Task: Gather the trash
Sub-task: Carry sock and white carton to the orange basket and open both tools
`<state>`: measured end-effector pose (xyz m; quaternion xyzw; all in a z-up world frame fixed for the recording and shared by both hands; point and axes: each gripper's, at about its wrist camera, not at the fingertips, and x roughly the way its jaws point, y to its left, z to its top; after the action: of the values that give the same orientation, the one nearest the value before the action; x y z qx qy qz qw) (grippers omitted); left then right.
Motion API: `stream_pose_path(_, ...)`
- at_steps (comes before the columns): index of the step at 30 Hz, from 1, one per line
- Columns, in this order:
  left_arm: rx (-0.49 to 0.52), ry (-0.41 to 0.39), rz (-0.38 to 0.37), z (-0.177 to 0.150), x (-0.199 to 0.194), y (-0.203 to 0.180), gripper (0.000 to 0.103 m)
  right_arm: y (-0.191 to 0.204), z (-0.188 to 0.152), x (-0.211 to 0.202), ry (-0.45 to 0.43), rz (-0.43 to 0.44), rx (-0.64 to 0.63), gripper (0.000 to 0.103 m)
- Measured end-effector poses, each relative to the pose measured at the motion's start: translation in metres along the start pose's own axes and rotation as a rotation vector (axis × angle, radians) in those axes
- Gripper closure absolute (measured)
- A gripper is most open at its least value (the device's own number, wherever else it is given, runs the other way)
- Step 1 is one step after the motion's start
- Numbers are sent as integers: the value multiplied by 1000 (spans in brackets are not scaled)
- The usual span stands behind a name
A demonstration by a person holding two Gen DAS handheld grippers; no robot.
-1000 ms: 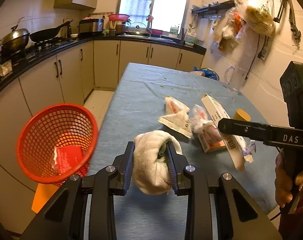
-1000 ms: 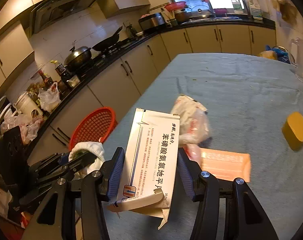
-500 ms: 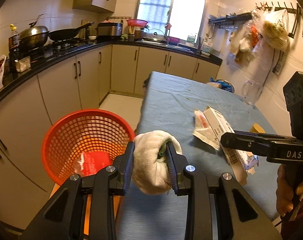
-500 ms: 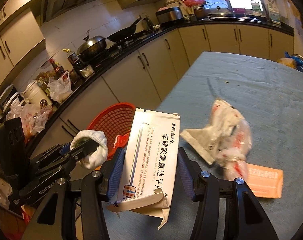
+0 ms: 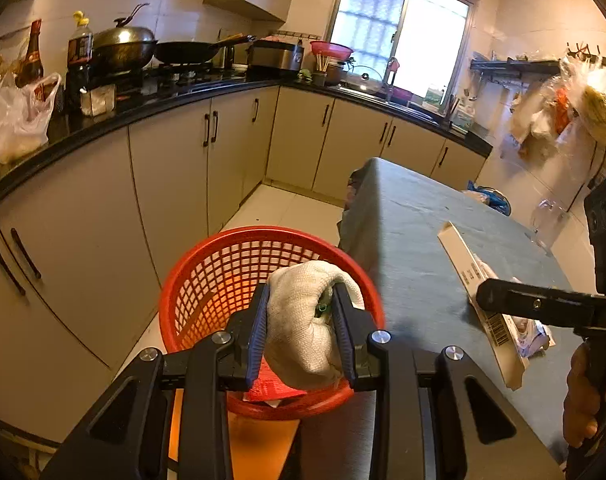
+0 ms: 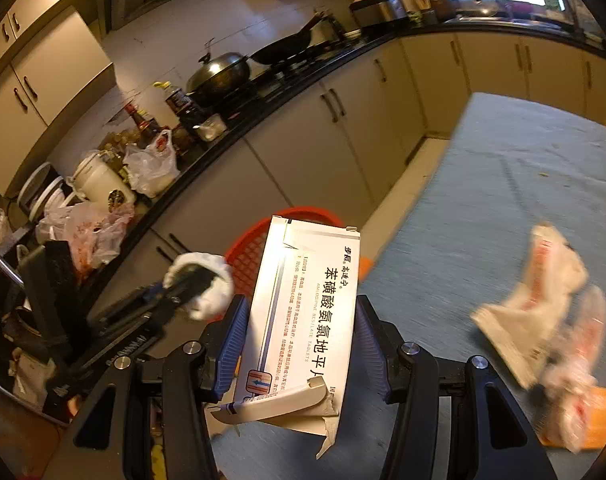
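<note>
My left gripper (image 5: 301,312) is shut on a balled-up white cloth (image 5: 303,332) and holds it over the near rim of the red mesh basket (image 5: 223,276), which stands on the floor beside the table. A red wrapper (image 5: 271,388) lies inside the basket. My right gripper (image 6: 299,328) is shut on a white medicine box (image 6: 307,312) with a torn flap, held above the table's left edge. The box (image 5: 475,276) and right gripper (image 5: 543,306) also show in the left wrist view. The cloth (image 6: 207,280) and basket (image 6: 247,256) show in the right wrist view.
A table with a grey-blue cloth (image 5: 415,240) holds crumpled plastic wrappers (image 6: 543,312) and an orange packet (image 6: 603,416). Kitchen cabinets (image 5: 171,176) and a cluttered black counter (image 6: 223,120) run along the left. Tiled floor (image 5: 279,208) lies between cabinets and table.
Both grippers have swung left from over the table toward the basket. The cloth now hangs over the basket's rim, and the box is at the table's left edge.
</note>
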<state>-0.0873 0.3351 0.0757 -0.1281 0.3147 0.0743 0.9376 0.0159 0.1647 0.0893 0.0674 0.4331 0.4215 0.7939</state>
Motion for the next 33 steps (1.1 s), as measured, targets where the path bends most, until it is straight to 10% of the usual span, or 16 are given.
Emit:
stream_pose_path(24, -48, 80, 61, -11, 48, 38, 71, 3, 28, 105, 112, 23, 56, 44)
stream_pose_path(33, -60, 70, 66, -11, 45, 40, 57, 2, 29, 107, 114, 21, 59, 42)
